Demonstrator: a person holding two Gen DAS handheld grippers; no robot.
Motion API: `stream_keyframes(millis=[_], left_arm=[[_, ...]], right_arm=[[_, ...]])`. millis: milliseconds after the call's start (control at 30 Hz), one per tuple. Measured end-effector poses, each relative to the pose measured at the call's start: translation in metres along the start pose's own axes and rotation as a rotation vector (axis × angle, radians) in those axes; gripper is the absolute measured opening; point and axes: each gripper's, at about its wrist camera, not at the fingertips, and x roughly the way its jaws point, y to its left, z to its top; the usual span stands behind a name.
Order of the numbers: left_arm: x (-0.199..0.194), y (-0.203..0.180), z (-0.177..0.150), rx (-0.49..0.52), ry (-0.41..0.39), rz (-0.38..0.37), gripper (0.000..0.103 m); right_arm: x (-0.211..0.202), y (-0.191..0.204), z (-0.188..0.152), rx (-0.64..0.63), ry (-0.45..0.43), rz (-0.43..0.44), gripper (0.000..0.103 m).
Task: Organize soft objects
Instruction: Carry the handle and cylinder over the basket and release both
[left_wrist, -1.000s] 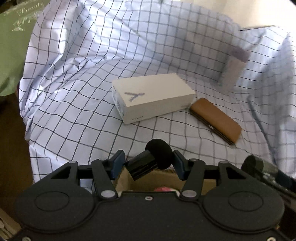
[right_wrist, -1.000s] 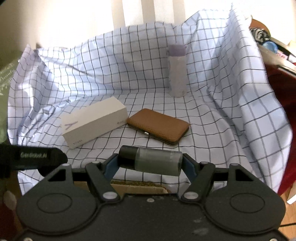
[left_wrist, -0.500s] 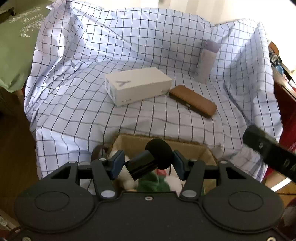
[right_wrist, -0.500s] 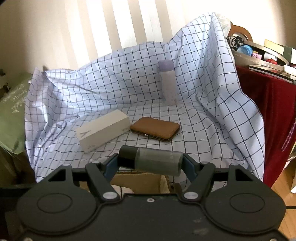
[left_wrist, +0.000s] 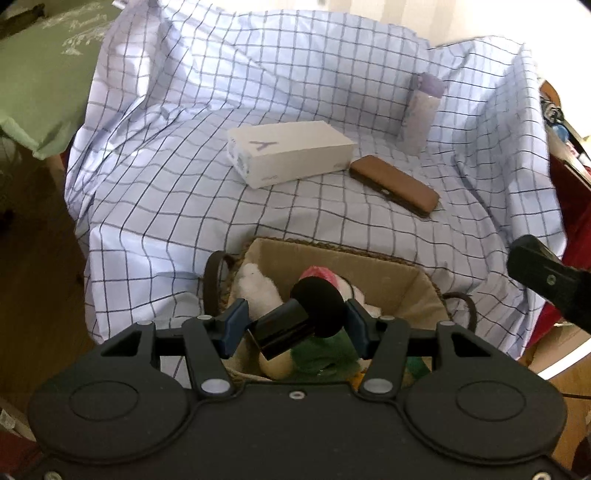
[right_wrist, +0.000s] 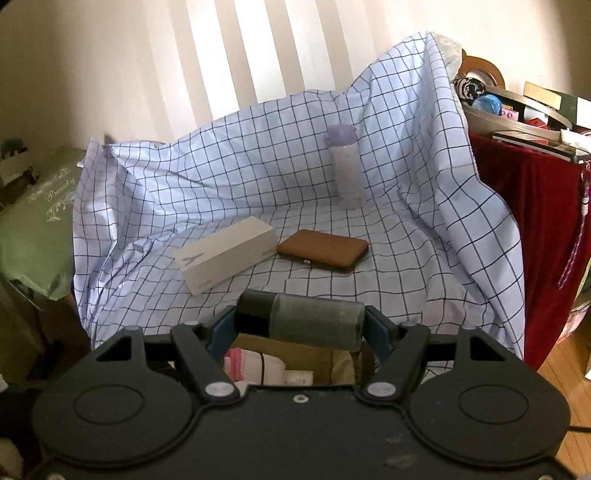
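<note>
Plush toys (left_wrist: 255, 288) already fill your basket (left_wrist: 406, 273). Your left gripper (left_wrist: 295, 325) clamps a black foam-tipped microphone (left_wrist: 295, 321), your right gripper (right_wrist: 299, 325) a grey bottle (right_wrist: 306, 321); box (left_wrist: 291, 151), brown case (left_wrist: 395, 188) and lilac flask (left_wrist: 423, 110) remain on the checked cloth (left_wrist: 177, 184).

On the cloth (left_wrist: 177, 199) that drapes the tabletop, a box (left_wrist: 291, 153) lies left of a case (left_wrist: 395, 184), the two nearly touching at their near ends, and a bottle (left_wrist: 423, 110) stands upright behind the case, against the cloth's raised back fold. A basket (left_wrist: 413, 284) sits in front of the draped edge, below the box and case, with soft toys (left_wrist: 255, 288) inside it. The left claw (left_wrist: 295, 325) hangs over the basket with a brush (left_wrist: 317, 306) between its fingers, and the right claw (right_wrist: 295, 326), to its right, holds a vial (right_wrist: 314, 321) crosswise above the basket's near side.
</note>
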Motion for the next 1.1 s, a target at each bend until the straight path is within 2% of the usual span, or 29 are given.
stream_keyframes(millis=[433, 567, 933, 1100], left_arm=[[0.017, 0.002, -0.005, 0.005, 0.035, 0.064, 0.055], [0.015, 0.001, -0.006, 0.018, 0.021, 0.074, 0.066], [0.01, -0.001, -0.008, 0.041, 0.003, 0.102, 0.067], [0.008, -0.002, -0.01, 0.052, -0.005, 0.107, 0.073]], right_arm=[[0.004, -0.003, -0.004, 0.004, 0.026, 0.003, 0.071], [0.005, -0.003, -0.004, 0.006, 0.03, -0.001, 0.071], [0.018, 0.001, -0.005, -0.027, 0.056, -0.022, 0.071], [0.028, 0.007, -0.005, -0.049, 0.063, -0.031, 0.072]])
